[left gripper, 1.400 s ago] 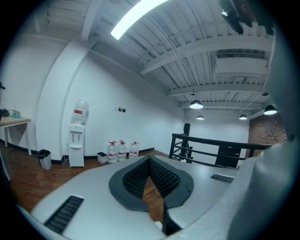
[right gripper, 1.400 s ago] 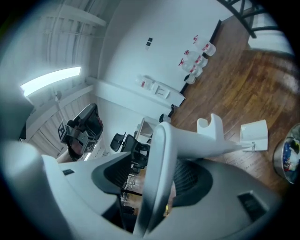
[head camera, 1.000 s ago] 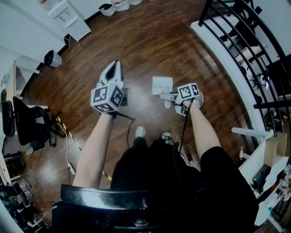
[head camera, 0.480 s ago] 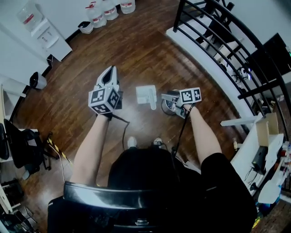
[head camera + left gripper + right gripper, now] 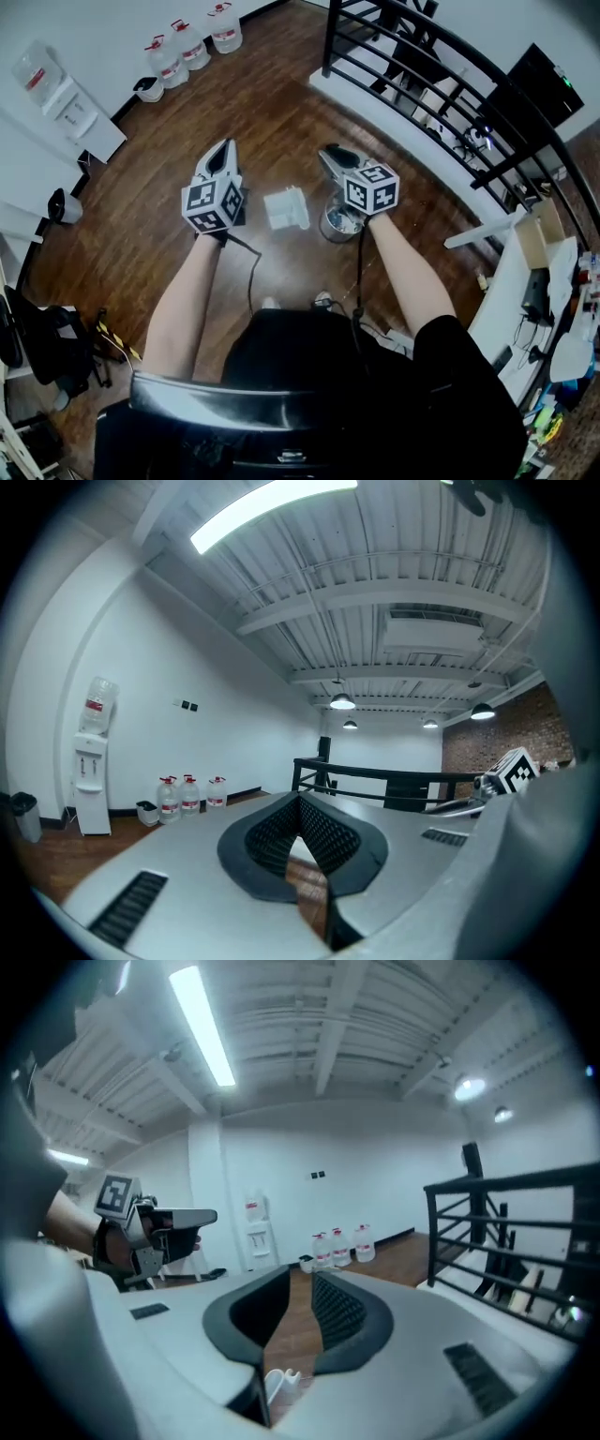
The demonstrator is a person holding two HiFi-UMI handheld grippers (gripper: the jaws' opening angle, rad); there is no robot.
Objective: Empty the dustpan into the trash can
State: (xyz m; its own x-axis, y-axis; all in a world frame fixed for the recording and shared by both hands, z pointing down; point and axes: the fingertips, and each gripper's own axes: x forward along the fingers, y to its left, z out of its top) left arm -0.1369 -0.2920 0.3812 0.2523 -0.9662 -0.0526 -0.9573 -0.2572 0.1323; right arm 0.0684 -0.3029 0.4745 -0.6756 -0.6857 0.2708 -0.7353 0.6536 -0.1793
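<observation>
Dustpan [image 5: 287, 208], white, sits unheld on floor just left of trash can [image 5: 336, 225]. Left hand-held gripper [image 5: 223, 152] shut, empty; right hand-held gripper [image 5: 334, 157], over can, jaws just been closing w/ nothing between. Emptying prob. done.

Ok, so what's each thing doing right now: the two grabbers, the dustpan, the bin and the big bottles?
Left gripper: shut, empty.
Right gripper: a little open, jaws just been closing, nothing between them.
Can: upright, no lid.
Dustpan: on the floor beside the can, in neither gripper.
Jugs: upright, capped.
</observation>
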